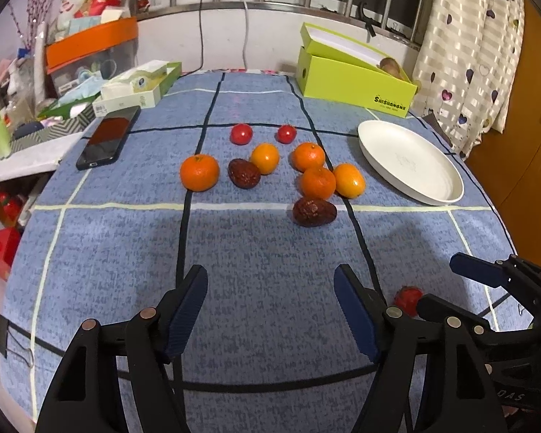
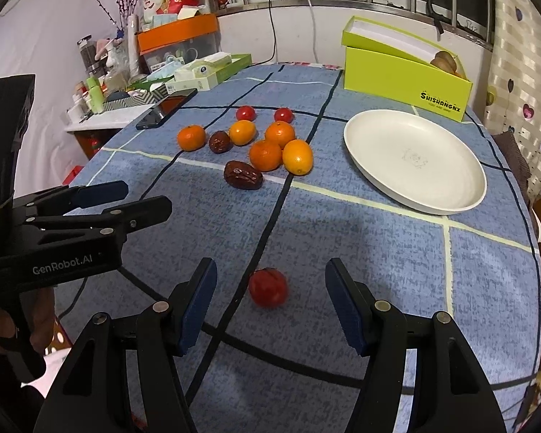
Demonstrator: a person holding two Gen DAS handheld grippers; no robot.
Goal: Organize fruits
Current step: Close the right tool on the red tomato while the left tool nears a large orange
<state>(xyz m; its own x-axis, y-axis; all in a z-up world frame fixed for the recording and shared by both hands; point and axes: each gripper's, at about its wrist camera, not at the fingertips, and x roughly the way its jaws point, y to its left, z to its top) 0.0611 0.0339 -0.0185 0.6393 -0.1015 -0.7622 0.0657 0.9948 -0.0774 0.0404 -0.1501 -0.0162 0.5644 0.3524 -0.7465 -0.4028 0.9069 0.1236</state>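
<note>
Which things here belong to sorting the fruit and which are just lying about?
Job: five oranges, two small tomatoes, near red fruit, two dark dates, white plate.
Lying about: phone, green box, tissue boxes.

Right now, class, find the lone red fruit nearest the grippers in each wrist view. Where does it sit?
Left wrist view: lone red fruit at lower right, partly hidden behind the right gripper.
Right wrist view: low centre, on the cloth just ahead of the right gripper, not gripped.
Shared landmark: the white plate.
</note>
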